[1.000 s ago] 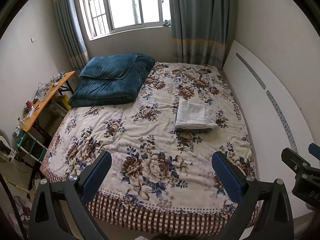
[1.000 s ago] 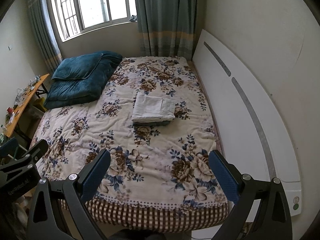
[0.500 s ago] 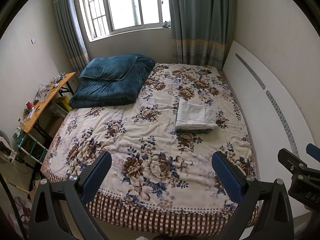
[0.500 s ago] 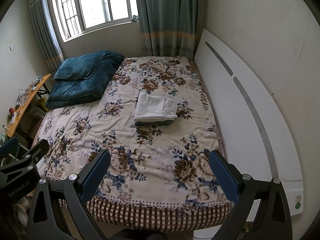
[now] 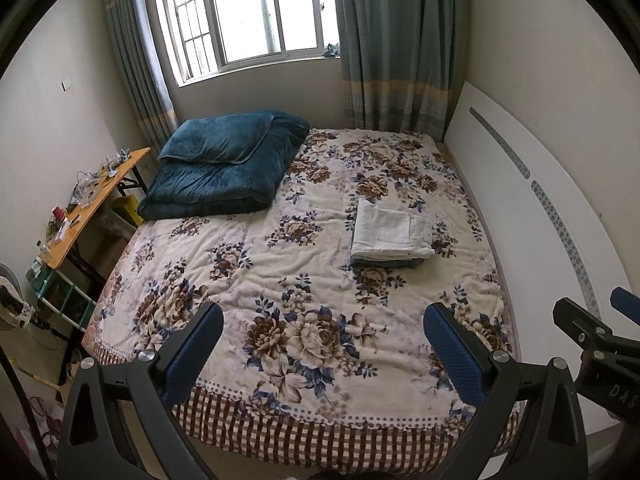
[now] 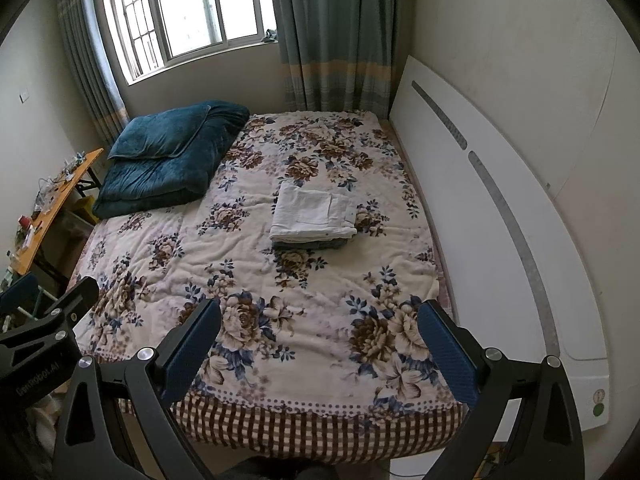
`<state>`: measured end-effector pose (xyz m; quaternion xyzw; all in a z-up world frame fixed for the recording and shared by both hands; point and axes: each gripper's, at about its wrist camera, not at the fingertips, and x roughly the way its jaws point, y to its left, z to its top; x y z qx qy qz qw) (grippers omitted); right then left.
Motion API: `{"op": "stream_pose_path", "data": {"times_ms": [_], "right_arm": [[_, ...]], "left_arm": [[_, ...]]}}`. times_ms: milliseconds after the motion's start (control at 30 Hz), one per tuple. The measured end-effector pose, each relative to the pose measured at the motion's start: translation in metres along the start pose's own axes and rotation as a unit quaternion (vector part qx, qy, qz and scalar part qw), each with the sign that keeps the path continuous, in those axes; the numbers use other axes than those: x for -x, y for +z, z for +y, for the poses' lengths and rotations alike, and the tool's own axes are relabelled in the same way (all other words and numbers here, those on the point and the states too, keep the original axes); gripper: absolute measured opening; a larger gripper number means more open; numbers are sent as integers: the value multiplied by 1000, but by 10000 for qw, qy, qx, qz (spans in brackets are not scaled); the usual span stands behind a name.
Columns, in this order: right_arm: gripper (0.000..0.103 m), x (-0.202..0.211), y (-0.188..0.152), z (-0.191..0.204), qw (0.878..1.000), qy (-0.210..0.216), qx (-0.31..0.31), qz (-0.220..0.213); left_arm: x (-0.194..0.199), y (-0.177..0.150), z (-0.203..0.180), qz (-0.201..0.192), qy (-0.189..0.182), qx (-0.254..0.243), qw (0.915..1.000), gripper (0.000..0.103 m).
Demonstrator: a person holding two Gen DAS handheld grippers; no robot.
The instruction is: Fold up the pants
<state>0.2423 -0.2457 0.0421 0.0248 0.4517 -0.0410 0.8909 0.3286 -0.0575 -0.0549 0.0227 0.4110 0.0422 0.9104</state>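
plush floral bedspread [image 5: 280, 280], white cloth pants [image 5: 390, 232]

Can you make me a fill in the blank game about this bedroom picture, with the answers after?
1. The white folded pants lie on top of a ____ folded garment.
2. The big folded quilt near the window is dark ____.
3. Both the left gripper and the right gripper are ____, holding nothing.
4. The bed cover has a ____ pattern.

Answers: grey; blue; open; flower

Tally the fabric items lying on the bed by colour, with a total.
White folded pants: 1
Grey folded garment beneath the white pants: 1
Dark teal plush folded quilt: 1
Total: 3
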Motion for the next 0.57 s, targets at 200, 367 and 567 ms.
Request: {"op": "stream_pose_path", "data": {"times_ms": [200, 367, 567], "right_arm": [[101, 1, -1, 1, 10000, -2, -10, 5], [101, 1, -2, 1, 10000, -5, -13, 14], [101, 2, -3, 2, 10000, -13, -23, 13]], "left_arm": [[1, 1, 0, 10, -20, 5, 10000, 103], [2, 2, 1, 0, -12, 9, 10000, 103], [3, 6, 0, -63, -19, 8, 10000, 103]]}}
